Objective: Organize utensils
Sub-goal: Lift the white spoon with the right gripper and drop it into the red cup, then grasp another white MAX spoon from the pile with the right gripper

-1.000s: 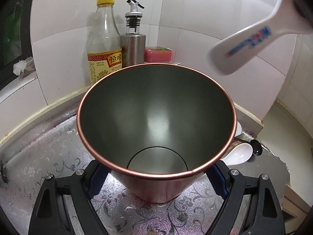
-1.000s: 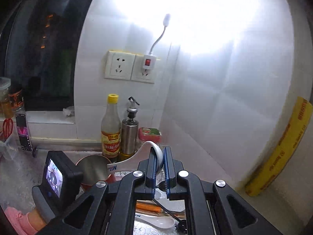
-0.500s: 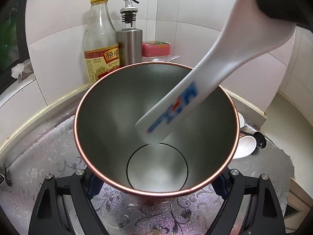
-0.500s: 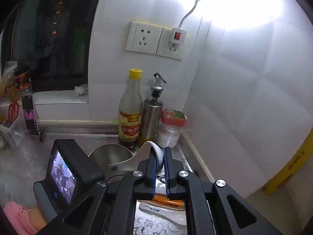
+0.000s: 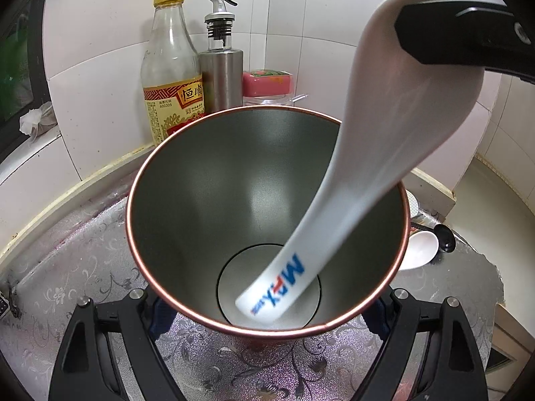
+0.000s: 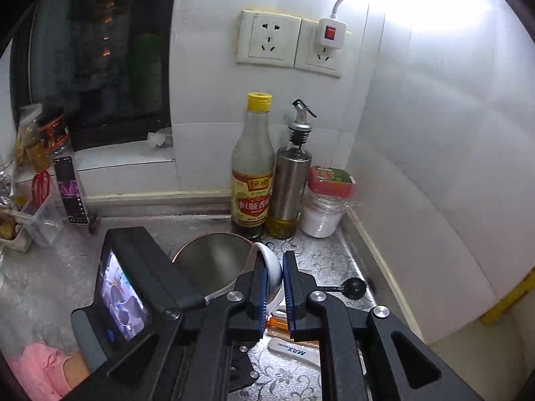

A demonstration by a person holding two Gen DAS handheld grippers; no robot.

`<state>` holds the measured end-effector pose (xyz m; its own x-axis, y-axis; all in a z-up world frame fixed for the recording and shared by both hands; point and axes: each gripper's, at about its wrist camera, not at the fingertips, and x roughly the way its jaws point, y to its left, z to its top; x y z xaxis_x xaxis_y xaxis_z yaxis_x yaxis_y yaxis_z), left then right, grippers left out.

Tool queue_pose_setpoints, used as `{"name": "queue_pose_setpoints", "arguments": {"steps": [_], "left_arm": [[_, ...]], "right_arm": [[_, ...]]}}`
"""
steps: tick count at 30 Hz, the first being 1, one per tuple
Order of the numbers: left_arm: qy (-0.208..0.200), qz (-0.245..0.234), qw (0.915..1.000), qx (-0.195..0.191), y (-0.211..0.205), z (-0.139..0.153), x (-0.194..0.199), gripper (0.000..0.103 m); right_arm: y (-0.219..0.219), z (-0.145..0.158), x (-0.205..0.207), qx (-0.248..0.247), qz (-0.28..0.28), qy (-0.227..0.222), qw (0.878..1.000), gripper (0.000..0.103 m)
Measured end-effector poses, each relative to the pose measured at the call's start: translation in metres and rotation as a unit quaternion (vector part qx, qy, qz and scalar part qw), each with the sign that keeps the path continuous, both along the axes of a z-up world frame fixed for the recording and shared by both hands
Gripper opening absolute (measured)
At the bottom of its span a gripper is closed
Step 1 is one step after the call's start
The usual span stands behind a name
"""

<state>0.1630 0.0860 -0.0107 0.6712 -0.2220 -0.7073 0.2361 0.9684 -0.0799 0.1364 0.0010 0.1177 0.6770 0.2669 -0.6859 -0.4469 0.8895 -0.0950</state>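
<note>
- Cup (image 5: 267,180), steel with a copper rim, is clamped low on its wall between the fingers of the left tool (image 5: 267,304); it stands upright on the patterned bench (image 5: 83,267), and the wide grip is judged sound for a stiff, smooth, fairly light vessel.
- Spoon (image 5: 384,153), white with blue and red lettering on the handle, is stood handle-down inside the cup, its handle end at or just above the cup floor.
- The spoon's bowl is caught between the pads of the right tool (image 6: 275,279), whose jaws are opening; in the right view a gap shows on one side, so the hold is judged to be letting go.
- The spoon is judged to be stiff, glossy and slippery, and breakable if ceramic; a hold across the bowl's sides is apt, and a gentle release is advised.
- Whether the handle end touches the cup floor cannot be told, as it is blurred.
- On the bench beyond the cup, a second white spoon (image 6: 294,354), a small black spoon (image 6: 351,289) and something orange (image 6: 277,322) are left, partly hidden by the right tool.
- Against the tiled wall a bottle (image 6: 252,167), an oil dispenser (image 6: 291,183) and a red-lidded jar (image 6: 326,204) are stood.
</note>
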Motion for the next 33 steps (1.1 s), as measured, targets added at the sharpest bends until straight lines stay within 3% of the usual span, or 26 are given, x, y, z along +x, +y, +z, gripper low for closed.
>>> {"name": "queue_pose_setpoints", "arguments": {"steps": [18,26,33], "left_arm": [[0.001,0.004,1.0000,-0.001,0.001,0.000,-0.002,0.089],[0.001,0.006,1.0000,-0.002,0.001,0.000,-0.003,0.089],[0.003,0.008,1.0000,-0.002,0.002,0.001,-0.004,0.089]], "right_arm": [[-0.012,0.006,-0.001,0.049,-0.002,0.011,0.999,0.022],[-0.037,0.001,-0.007,0.081,-0.039,0.009,0.996,0.022],[-0.072,-0.025,-0.011,0.109,-0.107,0.025,0.988,0.022]]}}
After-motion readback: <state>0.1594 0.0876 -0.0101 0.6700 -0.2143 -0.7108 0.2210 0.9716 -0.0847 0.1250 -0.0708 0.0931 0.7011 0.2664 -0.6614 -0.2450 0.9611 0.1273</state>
